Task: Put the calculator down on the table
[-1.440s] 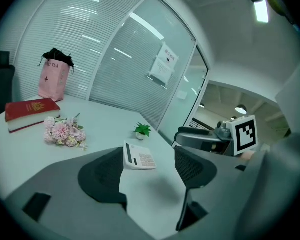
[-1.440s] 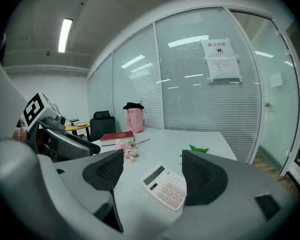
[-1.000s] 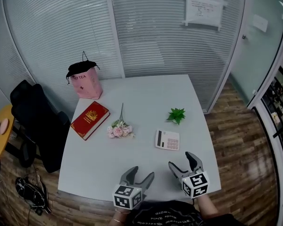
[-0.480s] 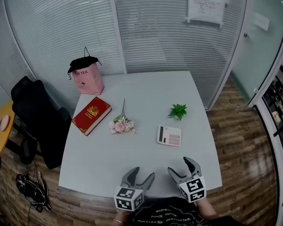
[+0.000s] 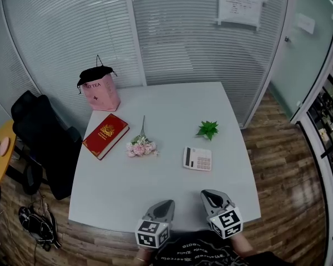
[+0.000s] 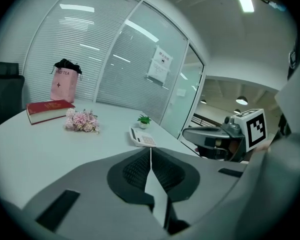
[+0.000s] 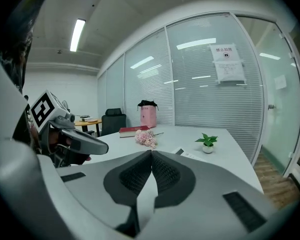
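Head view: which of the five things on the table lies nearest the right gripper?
The calculator, just beyond the right gripper, whose jaws have just closed empty; the plant, flowers, book and bag lie farther up the table.

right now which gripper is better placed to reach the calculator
Right. The right gripper is nearer the calculator, which lies flat on the table just ahead of it; the left gripper is farther to the side. Both grippers' jaws have just been closing, nothing between them.

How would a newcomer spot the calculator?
On the white table, look along the right side. The calculator lies flat just nearer the person than the small green plant. It is the only pale slab with rows of keys.
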{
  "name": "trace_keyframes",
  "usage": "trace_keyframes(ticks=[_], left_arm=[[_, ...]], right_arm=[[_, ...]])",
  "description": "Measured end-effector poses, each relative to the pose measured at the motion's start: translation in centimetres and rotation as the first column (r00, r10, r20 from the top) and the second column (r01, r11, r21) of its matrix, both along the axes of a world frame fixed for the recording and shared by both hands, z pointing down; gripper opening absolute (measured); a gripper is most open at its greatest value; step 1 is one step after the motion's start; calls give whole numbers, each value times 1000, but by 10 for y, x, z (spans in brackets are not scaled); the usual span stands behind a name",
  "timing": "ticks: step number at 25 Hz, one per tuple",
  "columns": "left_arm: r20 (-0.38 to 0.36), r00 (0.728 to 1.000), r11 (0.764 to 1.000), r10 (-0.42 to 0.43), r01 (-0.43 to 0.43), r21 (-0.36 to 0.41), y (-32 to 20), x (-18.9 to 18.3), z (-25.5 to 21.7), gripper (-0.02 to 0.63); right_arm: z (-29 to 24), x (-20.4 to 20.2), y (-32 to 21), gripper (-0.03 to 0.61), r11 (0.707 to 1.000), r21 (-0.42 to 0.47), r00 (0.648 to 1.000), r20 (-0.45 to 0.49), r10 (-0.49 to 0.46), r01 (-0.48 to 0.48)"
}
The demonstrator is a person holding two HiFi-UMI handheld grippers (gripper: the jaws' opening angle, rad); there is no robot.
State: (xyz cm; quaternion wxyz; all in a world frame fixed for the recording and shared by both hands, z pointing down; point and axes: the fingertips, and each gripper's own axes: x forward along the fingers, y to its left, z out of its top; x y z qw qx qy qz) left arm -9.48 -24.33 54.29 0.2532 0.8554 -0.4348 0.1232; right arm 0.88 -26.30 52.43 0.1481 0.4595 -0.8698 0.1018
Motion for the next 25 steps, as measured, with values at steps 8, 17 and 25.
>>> trace_keyframes(ticks=[8,17,25], left_arm=[[-10,1000,1000,-9,9,-1,-5,0,0,21],[15,1000,1000,5,-6,18,-11,2,-3,20],[24,1000,1000,-15,15,22,-16,-1,-3,21]], right_arm=[[-2,-4,-2,8,999,25,997,-73,-23,25],[10,-1,-1,6,1000,12,992,-127,-20,21],[17,2,-1,6,1000,6,987,-160,-14,16]])
